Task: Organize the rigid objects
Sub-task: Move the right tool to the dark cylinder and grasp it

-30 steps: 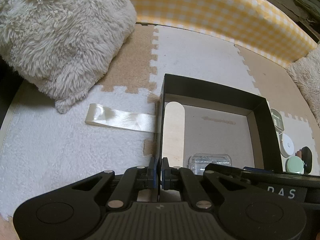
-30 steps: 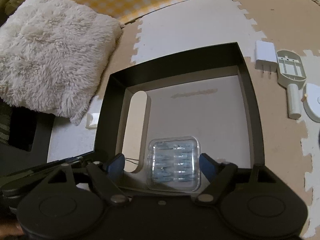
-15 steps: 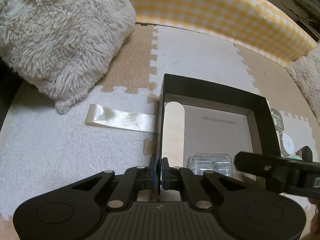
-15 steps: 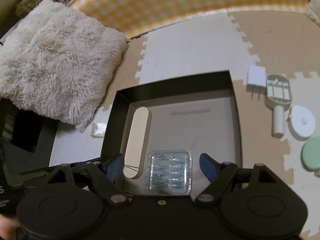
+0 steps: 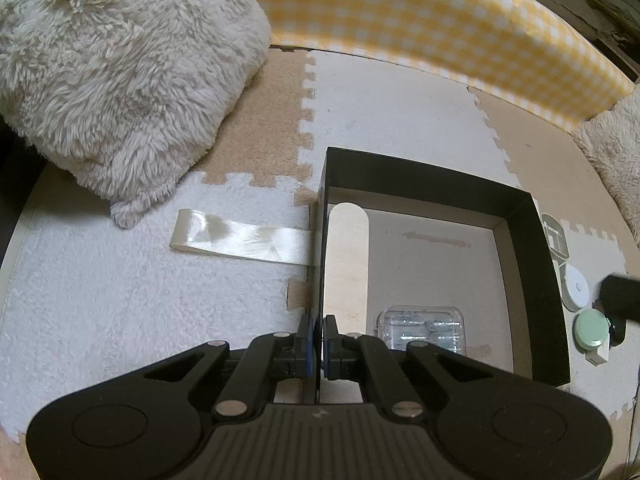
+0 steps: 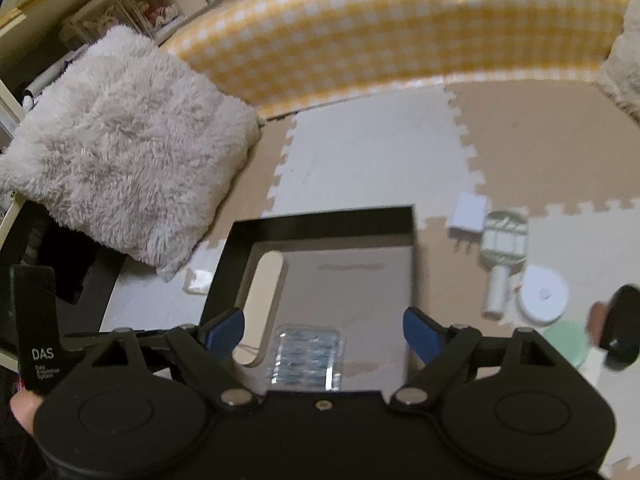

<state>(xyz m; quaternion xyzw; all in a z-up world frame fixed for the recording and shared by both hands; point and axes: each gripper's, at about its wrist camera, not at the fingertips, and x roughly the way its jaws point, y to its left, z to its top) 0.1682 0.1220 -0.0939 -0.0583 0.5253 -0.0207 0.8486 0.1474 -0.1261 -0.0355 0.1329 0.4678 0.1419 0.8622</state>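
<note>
A black open box (image 5: 520, 208) sits on the foam mat. My left gripper (image 5: 318, 332) is shut on the box's left wall near the front corner. A clear plastic case (image 5: 424, 328) lies flat on the box floor near the front; the right wrist view shows the same clear case (image 6: 308, 356) low in the black box (image 6: 320, 220). My right gripper (image 6: 324, 328) hovers above it with its jaws opening wide, the blue pads well apart from the case and touching nothing.
To the right of the box lie a white plug (image 6: 468, 212), a white handled brush (image 6: 502, 248), a white disc (image 6: 542, 294) and a green disc (image 6: 568, 340). A fluffy cushion (image 5: 112, 80), a satin ribbon (image 5: 240, 240) and a yellow checked bumper (image 5: 440, 28) border the mat.
My right gripper has risen and drawn back from the clear case, which stays on the box floor, and its jaws have spread wider. The left gripper has kept still on the wall.
</note>
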